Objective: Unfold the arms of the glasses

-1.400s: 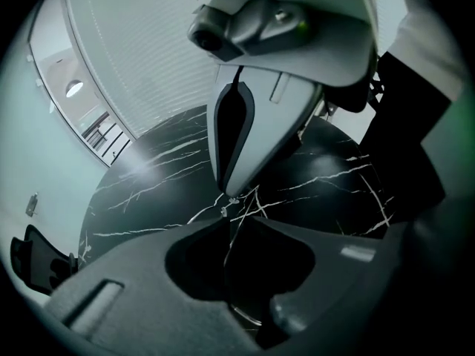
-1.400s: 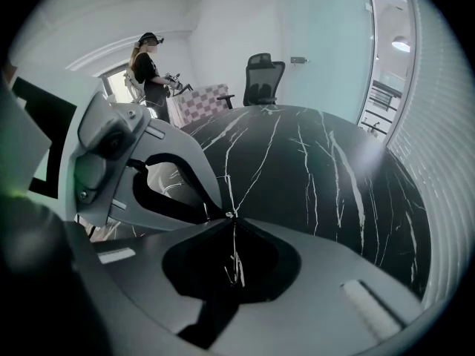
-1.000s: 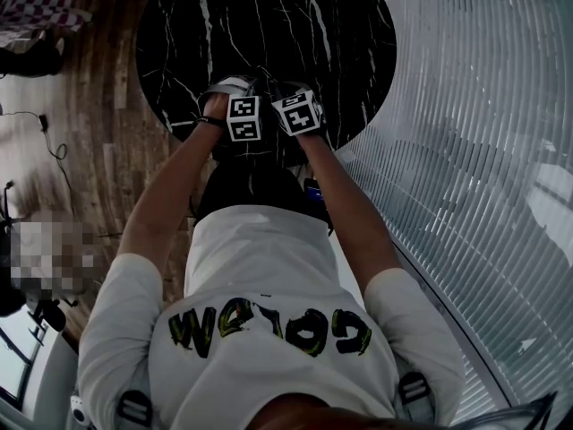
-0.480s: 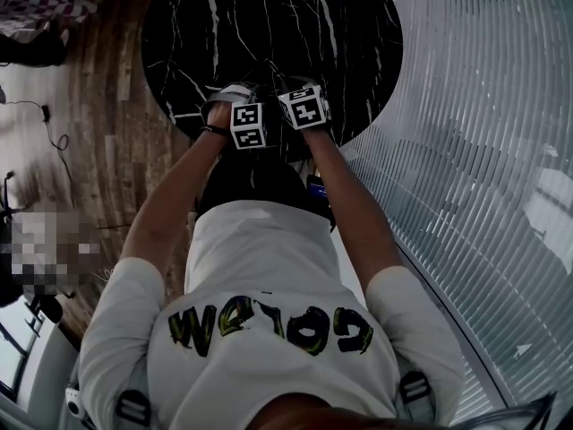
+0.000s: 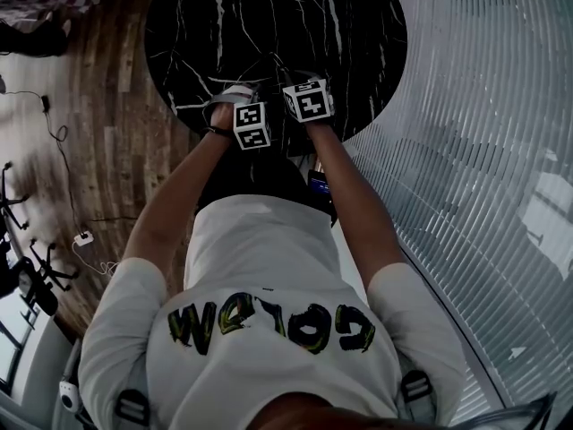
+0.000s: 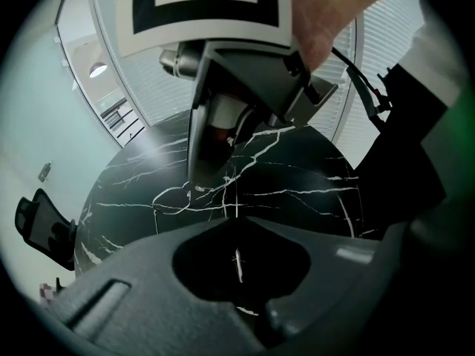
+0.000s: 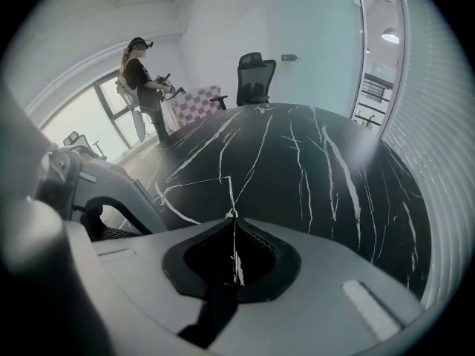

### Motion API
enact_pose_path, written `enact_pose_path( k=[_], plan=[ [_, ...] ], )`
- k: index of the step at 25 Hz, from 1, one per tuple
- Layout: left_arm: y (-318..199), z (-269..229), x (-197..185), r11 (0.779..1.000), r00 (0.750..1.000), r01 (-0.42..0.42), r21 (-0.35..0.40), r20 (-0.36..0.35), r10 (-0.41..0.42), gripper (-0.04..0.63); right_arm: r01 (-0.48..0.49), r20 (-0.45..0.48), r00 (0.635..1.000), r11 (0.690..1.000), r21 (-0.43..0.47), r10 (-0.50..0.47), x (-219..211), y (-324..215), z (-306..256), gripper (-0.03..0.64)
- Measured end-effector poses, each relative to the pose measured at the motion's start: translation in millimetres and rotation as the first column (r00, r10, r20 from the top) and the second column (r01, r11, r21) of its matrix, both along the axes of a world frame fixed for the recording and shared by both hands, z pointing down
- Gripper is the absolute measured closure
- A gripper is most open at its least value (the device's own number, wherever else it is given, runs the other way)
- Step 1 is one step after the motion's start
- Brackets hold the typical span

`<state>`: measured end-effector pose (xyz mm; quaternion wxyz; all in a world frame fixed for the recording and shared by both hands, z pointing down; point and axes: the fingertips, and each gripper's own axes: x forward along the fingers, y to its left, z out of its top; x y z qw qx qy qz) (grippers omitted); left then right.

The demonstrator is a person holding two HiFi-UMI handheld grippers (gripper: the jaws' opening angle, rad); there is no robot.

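Seemingly early in the task, the left gripper (image 6: 236, 218) is closed tight on a thin pale wire, apparently part of the glasses (image 7: 194, 181). They lie low over the dark marbled surface (image 5: 269, 25). The right gripper (image 7: 231, 216), also closed, pinches another part. Whether either arm is unfolded cannot be told. Graffiti lettering on the person's shirt (image 5: 269, 322) is illegible.

Surface (image 5: 269, 25): floor (image 5: 116, 106) left, slatted wall (image 5: 483, 150) right.
Left gripper (image 6: 237, 225): beside right gripper (image 7: 234, 225), over surface's near edge.
Glasses (image 6: 174, 195): at right gripper's tip, over surface.
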<state>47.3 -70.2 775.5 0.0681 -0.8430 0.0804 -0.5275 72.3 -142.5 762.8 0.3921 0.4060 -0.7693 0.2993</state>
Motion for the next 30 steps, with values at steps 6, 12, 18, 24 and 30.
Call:
enact_pose_path(
  k=[6, 12, 18, 24, 30],
  plan=[
    [6.6, -2.0, 0.3, 0.999, 0.999, 0.038, -0.006, -0.021, -0.038, 0.584, -0.002, -0.007, 1.000, 1.000, -0.015, 0.002, -0.2, 2.9, -2.9, 0.607],
    [15.8, 0.0, 0.4, 0.997, 0.997, 0.079, -0.018, -0.026, -0.079, 0.578, -0.001, -0.016, 1.000, 1.000, -0.022, 0.001, 0.7, 4.4, -6.3, 0.606],
    [29.5, -0.1, 8.0, 0.993, 0.994, 0.100, -0.059, -0.048, -0.103, 0.568, 0.000, -0.012, 1.000, 1.000, -0.027, -0.001, -0.2, 8.0, -4.0, 0.606],
    [27.5, 9.2, 5.8, 0.992, 0.992, 0.115, -0.052, -0.049, -0.118, 0.568, 0.021, -0.033, 0.999, 1.000, -0.022, -0.021, -0.2, 10.7, -0.1, 0.606],
    [27.6, 10.2, 4.9, 0.991, 0.989, 0.128, -0.050, -0.066, -0.131, 0.552, 0.045, -0.041, 0.998, 0.999, -0.022, -0.046, -1.2, 11.4, -1.7, 0.603]
  ],
)
